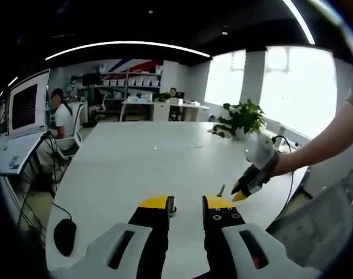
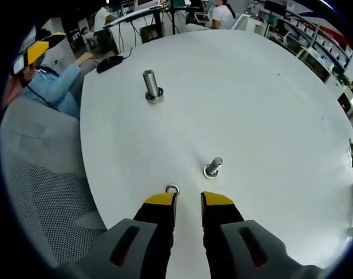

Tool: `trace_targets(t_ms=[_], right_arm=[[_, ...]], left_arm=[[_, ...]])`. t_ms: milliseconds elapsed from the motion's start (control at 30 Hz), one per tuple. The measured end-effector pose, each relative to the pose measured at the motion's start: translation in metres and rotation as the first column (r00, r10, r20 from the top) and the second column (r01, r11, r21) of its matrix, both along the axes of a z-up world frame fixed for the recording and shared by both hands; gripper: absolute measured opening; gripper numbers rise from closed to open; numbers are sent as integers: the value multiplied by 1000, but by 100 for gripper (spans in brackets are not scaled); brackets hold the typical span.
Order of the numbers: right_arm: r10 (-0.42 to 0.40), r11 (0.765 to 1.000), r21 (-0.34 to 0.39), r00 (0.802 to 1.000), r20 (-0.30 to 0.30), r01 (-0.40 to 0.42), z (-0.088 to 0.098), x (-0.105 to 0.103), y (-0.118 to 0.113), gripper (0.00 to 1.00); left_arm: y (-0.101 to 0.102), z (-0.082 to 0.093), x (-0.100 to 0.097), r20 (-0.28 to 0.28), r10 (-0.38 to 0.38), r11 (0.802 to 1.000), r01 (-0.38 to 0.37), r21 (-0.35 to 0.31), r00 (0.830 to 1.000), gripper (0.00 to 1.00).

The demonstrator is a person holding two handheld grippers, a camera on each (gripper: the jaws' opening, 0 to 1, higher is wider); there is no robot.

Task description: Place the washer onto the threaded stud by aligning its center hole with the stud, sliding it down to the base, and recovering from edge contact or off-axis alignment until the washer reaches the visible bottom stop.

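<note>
Washer lay just off right gripper's left fingertip, near table edge; stud upright beyond; jaws narrowly parted, empty.

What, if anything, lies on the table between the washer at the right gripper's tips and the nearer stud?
Nothing visible: bare table separates the washer from the nearer stud.

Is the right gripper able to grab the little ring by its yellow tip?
Probably yes. The washer lies flat on the white table just past the right gripper, off the left finger's tip. The fingers stand apart, and nothing sits between them and it. The short stud stands off to the side.
</note>
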State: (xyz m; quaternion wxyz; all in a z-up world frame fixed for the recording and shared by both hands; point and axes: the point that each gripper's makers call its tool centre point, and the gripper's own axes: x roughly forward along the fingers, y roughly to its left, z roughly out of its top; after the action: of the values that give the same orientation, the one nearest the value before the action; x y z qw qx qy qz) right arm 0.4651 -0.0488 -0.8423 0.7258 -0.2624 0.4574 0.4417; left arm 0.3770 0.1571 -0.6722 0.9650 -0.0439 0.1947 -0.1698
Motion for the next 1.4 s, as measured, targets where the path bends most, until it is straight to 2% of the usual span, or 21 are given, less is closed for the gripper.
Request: trace_targets(t_ms=[700,1400], right_arm=[[21,1000,-7,999,-28,-21,-20,-16,8,22],[44,999,16,998,-44,-43,-23,-23,14,24]], left_arm=[[-1,-1,0,-7,-4,1000,4,-15,1000,20],[-4,-4,0,-18,-14,1000,14,6,1000,20]])
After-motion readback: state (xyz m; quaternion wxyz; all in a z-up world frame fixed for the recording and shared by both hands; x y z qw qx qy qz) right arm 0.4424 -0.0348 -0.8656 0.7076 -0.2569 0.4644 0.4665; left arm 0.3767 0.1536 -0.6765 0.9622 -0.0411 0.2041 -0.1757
